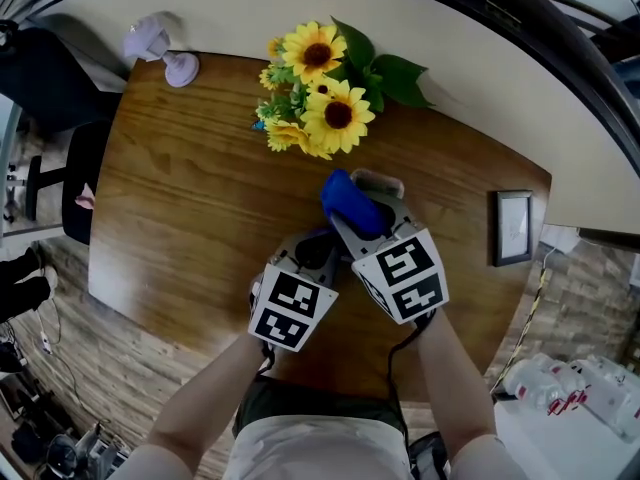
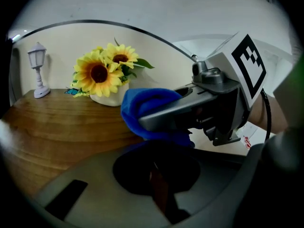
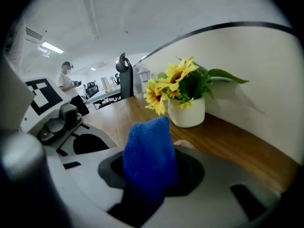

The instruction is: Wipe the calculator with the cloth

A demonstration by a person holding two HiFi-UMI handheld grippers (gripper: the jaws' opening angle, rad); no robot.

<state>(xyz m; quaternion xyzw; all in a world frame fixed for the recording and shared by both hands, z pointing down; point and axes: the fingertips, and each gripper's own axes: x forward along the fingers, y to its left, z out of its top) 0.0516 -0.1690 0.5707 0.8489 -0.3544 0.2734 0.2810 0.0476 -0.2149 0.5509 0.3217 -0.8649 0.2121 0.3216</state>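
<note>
near the table's (image 1: pixel 190 218) front edge the left gripper (image 1: pixel 312 251) sits beside the right gripper (image 1: pixel 368 208), its jaws too dark to read. the right gripper is clenched on the blue cloth (image 1: pixel 350 203) mid-table. a pale thing (image 1: pixel 380 181), perhaps the calculator, peeks out just beyond, short of the sunflowers (image 1: pixel 320 88) at the back edge.

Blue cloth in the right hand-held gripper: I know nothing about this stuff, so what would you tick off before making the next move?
1. Cloth held: the right hand-held gripper is shut on the blue cloth. Ok.
2. Calculator found: a pale object peeks out just beyond the cloth, mostly hidden. Cannot tell.
3. Cloth touching that object: the contact spot is covered. Cannot tell.
4. Left hand-held gripper steadying something: its opening is dark, with only a dim reddish shape inside. Cannot tell.
5. Sunflower pot out of the way: it stands apart from the cloth, further back on the table. Ok.
</note>
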